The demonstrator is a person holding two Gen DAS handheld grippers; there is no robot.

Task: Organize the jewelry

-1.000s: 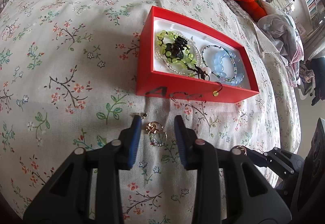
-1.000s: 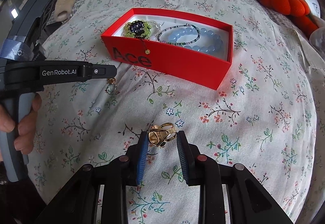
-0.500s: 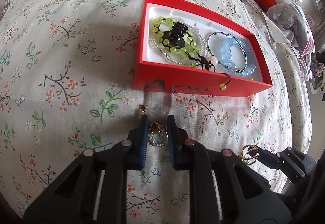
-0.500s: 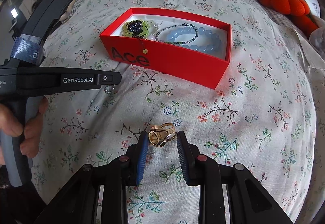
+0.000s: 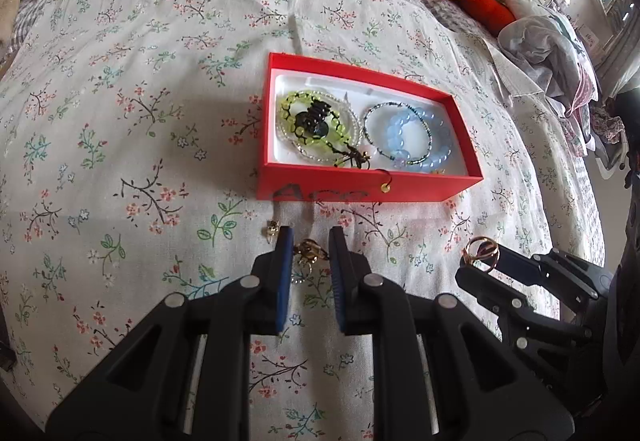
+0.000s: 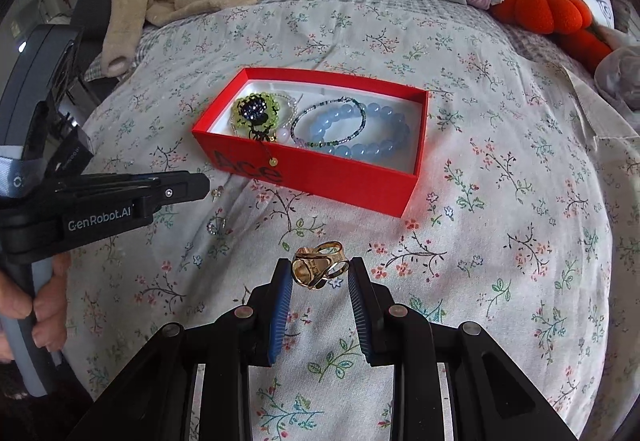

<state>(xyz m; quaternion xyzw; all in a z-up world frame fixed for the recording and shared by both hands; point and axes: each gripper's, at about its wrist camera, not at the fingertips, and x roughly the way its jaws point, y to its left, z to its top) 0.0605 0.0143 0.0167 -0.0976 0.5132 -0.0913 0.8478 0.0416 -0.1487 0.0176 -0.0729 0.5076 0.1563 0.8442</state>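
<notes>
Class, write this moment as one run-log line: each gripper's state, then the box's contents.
left gripper: shut on earring | right gripper: shut on gold ring | red box: bracelets inside

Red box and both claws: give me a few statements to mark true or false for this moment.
1. The red box holds a blue bead bracelet. True.
2. The right claw is empty. False: it grips a gold ring.
3. The box sits on a floral bedspread. True.
4. The left claw reaches into the box. False: it is in front of the box, closed on a small gold piece.
5. An orange plush lies inside the box. False: it lies by the pillows.
</notes>
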